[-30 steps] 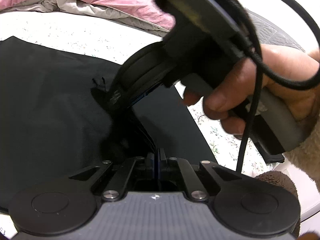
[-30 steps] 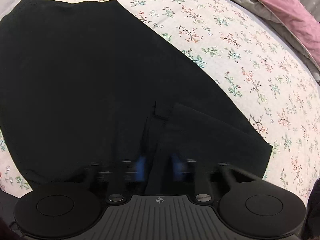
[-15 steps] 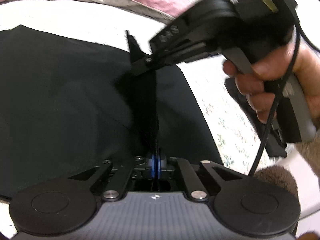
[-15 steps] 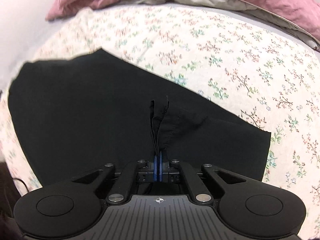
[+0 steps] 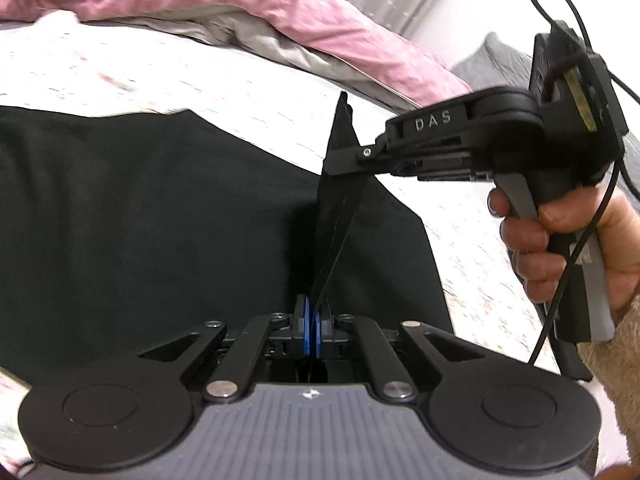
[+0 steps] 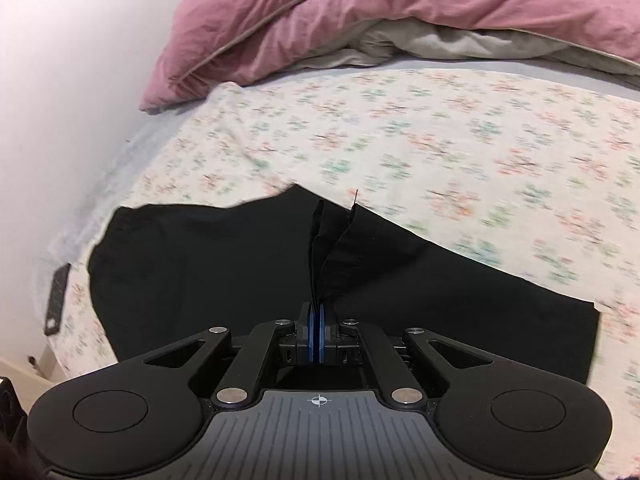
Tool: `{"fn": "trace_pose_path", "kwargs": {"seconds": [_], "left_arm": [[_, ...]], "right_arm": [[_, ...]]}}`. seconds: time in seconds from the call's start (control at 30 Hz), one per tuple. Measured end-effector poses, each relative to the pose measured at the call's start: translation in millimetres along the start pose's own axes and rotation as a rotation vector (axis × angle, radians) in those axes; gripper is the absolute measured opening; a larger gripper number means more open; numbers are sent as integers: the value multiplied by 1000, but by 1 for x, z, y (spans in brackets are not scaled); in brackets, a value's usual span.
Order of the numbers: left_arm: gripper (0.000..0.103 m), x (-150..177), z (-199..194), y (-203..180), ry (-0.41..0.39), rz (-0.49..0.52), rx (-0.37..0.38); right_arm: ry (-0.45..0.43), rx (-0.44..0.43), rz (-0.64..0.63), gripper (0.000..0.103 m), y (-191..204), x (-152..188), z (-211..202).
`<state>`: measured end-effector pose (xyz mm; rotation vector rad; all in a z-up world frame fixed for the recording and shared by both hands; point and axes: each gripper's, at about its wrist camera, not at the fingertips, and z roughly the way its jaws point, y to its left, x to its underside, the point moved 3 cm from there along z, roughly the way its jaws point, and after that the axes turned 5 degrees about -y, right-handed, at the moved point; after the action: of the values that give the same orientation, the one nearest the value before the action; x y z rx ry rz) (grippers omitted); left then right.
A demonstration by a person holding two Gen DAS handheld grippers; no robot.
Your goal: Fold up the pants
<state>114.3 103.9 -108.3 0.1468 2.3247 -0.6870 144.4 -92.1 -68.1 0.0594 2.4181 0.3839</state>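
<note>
Black pants (image 5: 140, 216) lie spread on a floral bed sheet (image 5: 248, 92). My left gripper (image 5: 312, 320) is shut on an edge of the pants and holds it lifted. My right gripper (image 5: 348, 156) shows in the left wrist view, shut on the same raised edge a little farther along, so a taut strip of cloth runs between the two. In the right wrist view the right gripper (image 6: 318, 320) pinches a folded corner of the pants (image 6: 240, 276), lifted off the sheet (image 6: 440, 140).
A pink and grey duvet (image 6: 360, 12) is heaped at the far side of the bed. A white wall (image 6: 60, 80) runs along the left. A dark phone (image 6: 58, 300) lies near the bed's left edge.
Both grippers have closed on the pants edge and lifted it off the bed. The right gripper has risen and tilted up, so more of the far bed and duvet shows.
</note>
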Motion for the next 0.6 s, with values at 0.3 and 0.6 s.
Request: {"fn": "trace_pose_path", "kwargs": {"seconds": [0.3, 0.6], "left_arm": [[24, -21, -36, 80, -46, -84, -111], [24, -40, -85, 160, -128, -203, -231]], "right_arm": [[23, -99, 1, 0, 83, -19, 70], [45, -214, 17, 0, 171, -38, 138]]}}
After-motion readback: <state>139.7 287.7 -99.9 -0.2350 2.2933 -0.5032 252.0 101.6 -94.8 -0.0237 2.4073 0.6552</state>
